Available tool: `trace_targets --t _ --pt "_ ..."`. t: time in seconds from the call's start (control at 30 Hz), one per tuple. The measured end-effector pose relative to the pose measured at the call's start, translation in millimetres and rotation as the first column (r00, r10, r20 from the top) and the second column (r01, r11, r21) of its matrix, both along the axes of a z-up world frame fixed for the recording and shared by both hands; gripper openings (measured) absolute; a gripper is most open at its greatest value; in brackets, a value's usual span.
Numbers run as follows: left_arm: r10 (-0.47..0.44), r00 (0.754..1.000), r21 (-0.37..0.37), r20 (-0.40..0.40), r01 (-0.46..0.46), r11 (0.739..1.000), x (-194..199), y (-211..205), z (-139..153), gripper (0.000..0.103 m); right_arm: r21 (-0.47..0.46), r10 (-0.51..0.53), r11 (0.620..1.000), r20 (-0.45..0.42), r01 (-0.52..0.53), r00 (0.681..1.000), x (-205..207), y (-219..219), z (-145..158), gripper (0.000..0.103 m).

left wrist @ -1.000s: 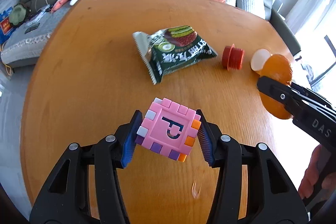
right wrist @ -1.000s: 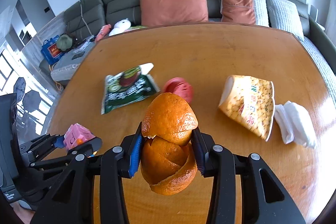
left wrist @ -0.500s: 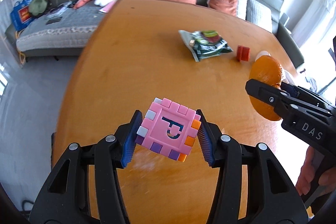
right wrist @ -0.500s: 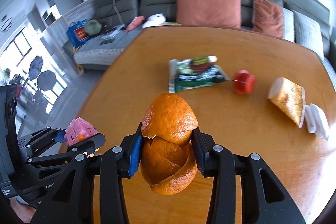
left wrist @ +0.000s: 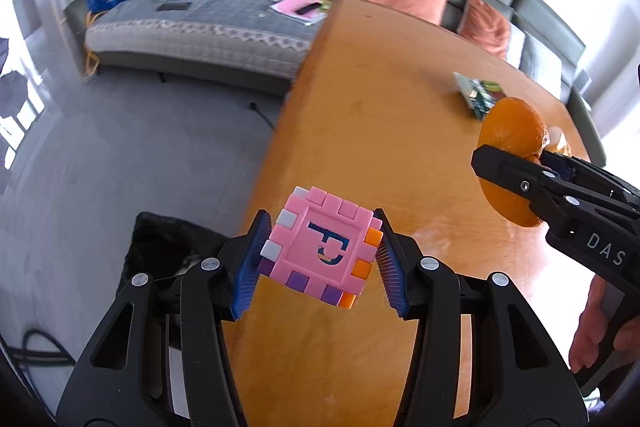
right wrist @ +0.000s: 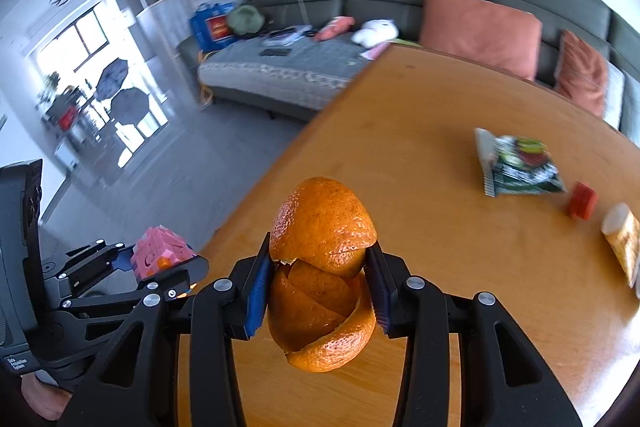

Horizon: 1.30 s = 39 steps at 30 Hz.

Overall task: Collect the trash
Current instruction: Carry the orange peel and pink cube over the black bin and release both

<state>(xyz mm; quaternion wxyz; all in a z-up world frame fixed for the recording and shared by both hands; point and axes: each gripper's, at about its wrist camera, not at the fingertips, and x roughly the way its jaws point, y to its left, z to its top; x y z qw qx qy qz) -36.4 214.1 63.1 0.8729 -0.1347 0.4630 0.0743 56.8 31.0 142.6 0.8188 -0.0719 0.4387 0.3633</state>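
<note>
You carry two loads at the edge of the wooden table (left wrist: 360, 99). Your left gripper (left wrist: 320, 259) is clamped on a pink block cube (left wrist: 322, 247), blue pads pressed to its two sides, the cube tilted so that its lettered face looks up at the camera. Your right gripper (right wrist: 318, 285) is closed on a cupped orange peel (right wrist: 322, 267), held with its long axis upright between the pads, the domed cap above and the curled strips hanging below.

The relation that matters lies under your left hand: a dark bag (left wrist: 168, 247), apparently a bin liner, opens on the floor just off the table's left edge, below and to the left of the cube. In the left wrist view the cube hangs right at the table's rim, nearly over the bag's mouth, while the peel sits well to the right, above the tabletop. Your left hand is plainly the nearer one. The bag does not show in the right wrist view, where the left gripper (right wrist: 160, 261) and its cube appear low on the left.

Judged from this, the cube drops first; the peel has to cross leftward past the table edge. Left on the table, far right, are a green snack packet (right wrist: 520, 163), a red piece (right wrist: 582, 201) and a yellow wrapper (right wrist: 626, 243).
</note>
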Motion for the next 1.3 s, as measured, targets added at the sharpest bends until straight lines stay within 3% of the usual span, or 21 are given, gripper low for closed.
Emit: trace_targets --t 0.37,0.73,0.83,0.87,0.9,0.93,1.1,1.3 --pt "0.175 0.984 -0.018 -0.019 -0.175 0.984 -62 80 -10 0.050 0.011 0.199 0.980 -0.009 -0.199 0.980 -47 108 4 0.044" --pt "0.360 0.930 -0.023 -0.080 -0.363 0.932 -127 156 -30 0.050 0.005 0.366 0.931 -0.054 -0.366 0.929 -105 197 -7 0.044" --pt "0.391 0.915 -0.007 -0.099 -0.394 0.919 -136 172 -34 0.051 0.001 0.400 0.916 -0.065 -0.401 0.914 -115 224 -8 0.049" --pt "0.395 0.912 -0.008 -0.109 -0.399 0.917 -137 176 -35 0.061 -0.009 0.410 0.912 -0.069 -0.411 0.910 -119 233 -9 0.060" --pt "0.409 0.904 -0.003 -0.125 -0.413 0.911 -137 183 -37 0.090 -0.028 0.403 0.914 -0.063 -0.405 0.913 -120 241 -8 0.065" --pt "0.431 0.893 0.012 -0.133 -0.433 0.901 -138 188 -37 0.097 -0.027 0.390 0.920 -0.042 -0.391 0.920 -120 249 -4 0.068" --pt "0.497 0.861 0.019 -0.106 -0.498 0.867 -148 206 -30 0.097 0.010 0.378 0.926 -0.025 -0.377 0.926 -116 253 9 0.070" --pt "0.511 0.851 0.024 -0.117 -0.512 0.859 -150 207 -33 0.097 0.016 0.344 0.939 -0.025 -0.344 0.938 -104 238 11 0.070"
